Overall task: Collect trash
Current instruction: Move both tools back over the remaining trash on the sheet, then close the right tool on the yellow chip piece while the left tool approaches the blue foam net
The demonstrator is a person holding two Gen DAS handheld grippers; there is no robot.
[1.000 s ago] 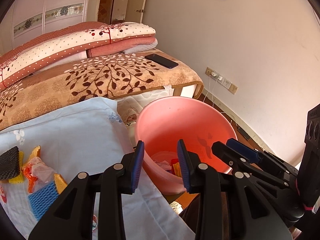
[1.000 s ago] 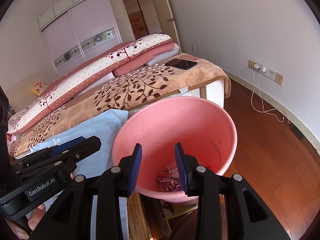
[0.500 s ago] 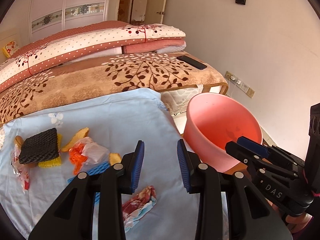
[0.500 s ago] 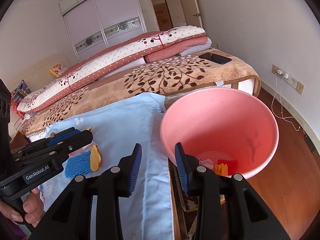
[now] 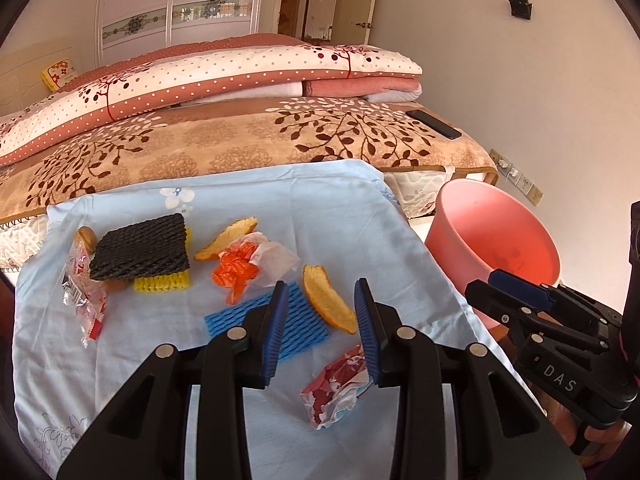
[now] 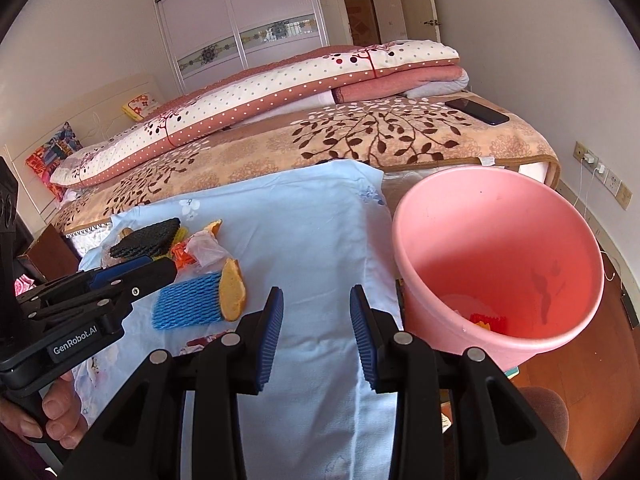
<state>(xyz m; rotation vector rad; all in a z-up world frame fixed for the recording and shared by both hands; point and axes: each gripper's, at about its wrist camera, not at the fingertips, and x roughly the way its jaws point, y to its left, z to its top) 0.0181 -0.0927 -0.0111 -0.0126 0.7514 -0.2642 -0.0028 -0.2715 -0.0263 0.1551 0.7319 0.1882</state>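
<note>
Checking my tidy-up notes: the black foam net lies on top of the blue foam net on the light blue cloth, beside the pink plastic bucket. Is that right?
One thing is off. The black foam net lies on a yellow foam net, not the blue one. The blue foam net lies apart, nearer the camera, as the left wrist view shows. Both are on the light blue cloth, beside the pink plastic bucket.
</note>
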